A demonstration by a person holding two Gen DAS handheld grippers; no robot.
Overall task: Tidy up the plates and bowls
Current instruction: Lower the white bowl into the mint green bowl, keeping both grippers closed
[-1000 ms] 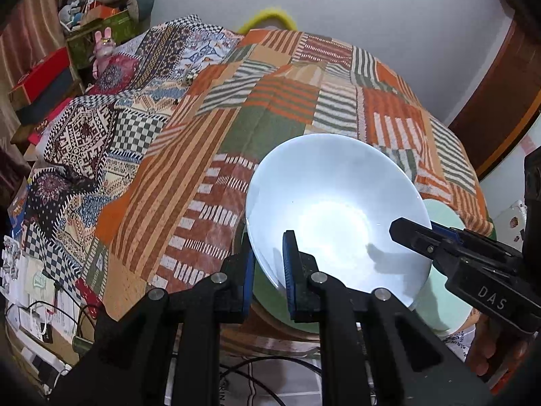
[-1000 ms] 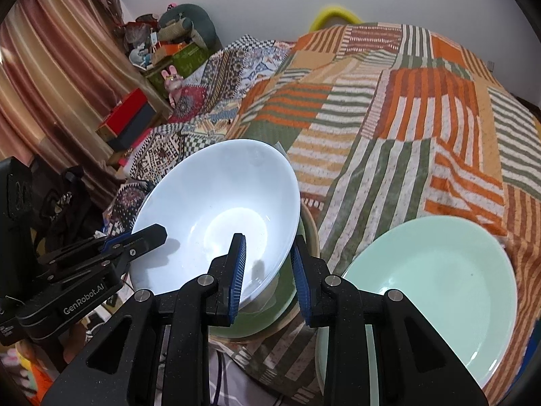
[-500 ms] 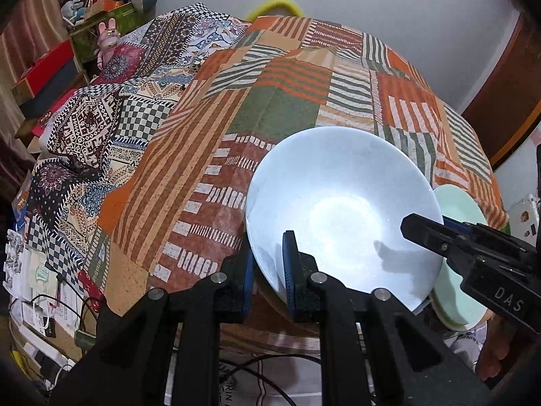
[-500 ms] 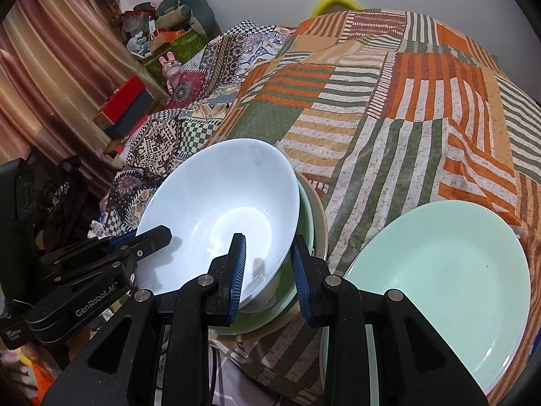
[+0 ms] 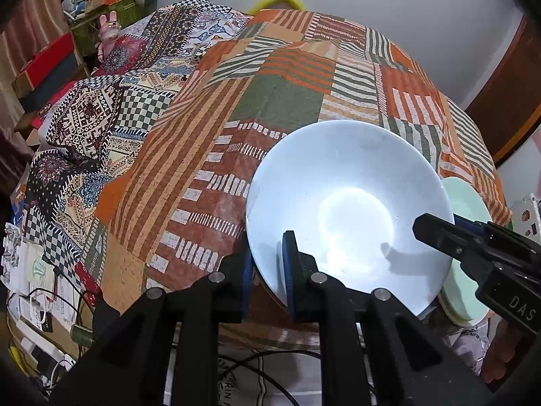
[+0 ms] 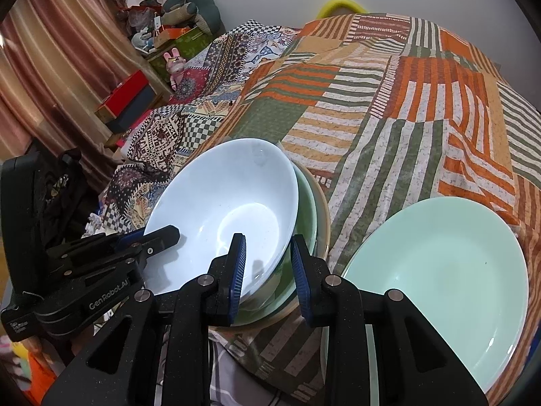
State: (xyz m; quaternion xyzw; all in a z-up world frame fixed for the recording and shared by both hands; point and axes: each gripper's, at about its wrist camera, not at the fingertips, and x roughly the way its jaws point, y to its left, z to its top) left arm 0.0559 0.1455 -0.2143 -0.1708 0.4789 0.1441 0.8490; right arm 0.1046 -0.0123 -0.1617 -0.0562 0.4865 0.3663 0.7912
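Partly done, by the look: white bowl (image 6: 226, 209) sits tilted in green bowl (image 6: 306, 209), itself in a tan dish (image 6: 323, 216), stack near bed edge. Left tool (image 5: 263, 264) pinching bowl rim at 7 o'clock; right tool (image 6: 267, 264) clamped on rim at 5 o'clock. Still to settle flat, then release. Mint plate (image 6: 439, 270) apart at 3 o'clock, not yet sorted. Patchwork bedspread (image 6: 389, 101) under all; toy rabbit (image 6: 174, 64) & boxes well clear. Nothing blocking.
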